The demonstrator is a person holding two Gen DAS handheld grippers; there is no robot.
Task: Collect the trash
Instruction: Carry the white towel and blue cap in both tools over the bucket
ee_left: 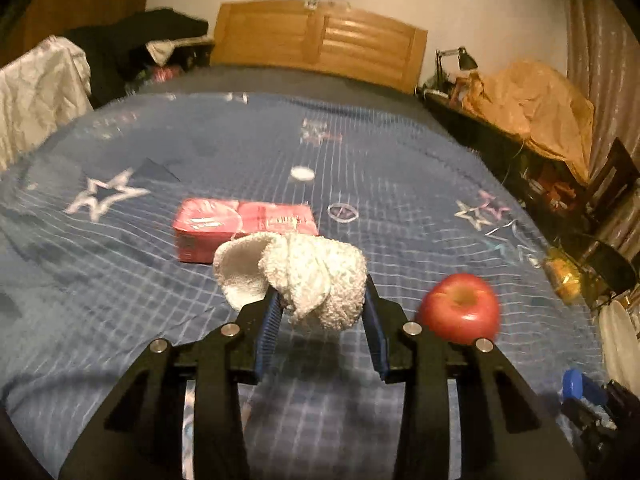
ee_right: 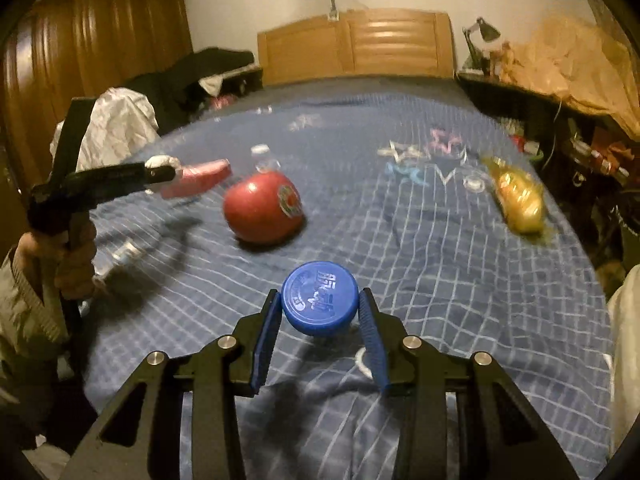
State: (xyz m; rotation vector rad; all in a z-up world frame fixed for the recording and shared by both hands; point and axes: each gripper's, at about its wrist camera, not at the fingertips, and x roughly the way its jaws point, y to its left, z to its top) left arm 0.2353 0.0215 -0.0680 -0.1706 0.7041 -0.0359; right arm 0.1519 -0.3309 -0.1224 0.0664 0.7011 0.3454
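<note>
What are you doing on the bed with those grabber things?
A person is picking up trash from the bed with a gripper in each hand. The left gripper is clamped on a crumpled white tissue, lifted off the blanket. The right gripper pinches a blue bottle cap. A red apple, a pink tissue pack and a yellow wrapper lie on the blanket.

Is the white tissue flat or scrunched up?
Scrunched up. The white tissue bulges in a crumpled wad, pinched between the left gripper pads.

Both wrist views look down along their fingers, low over the blue checked bedspread [ee_left: 400, 168], toward the wooden headboard [ee_right: 356, 44]; both share the red apple [ee_left: 460, 308].
</note>
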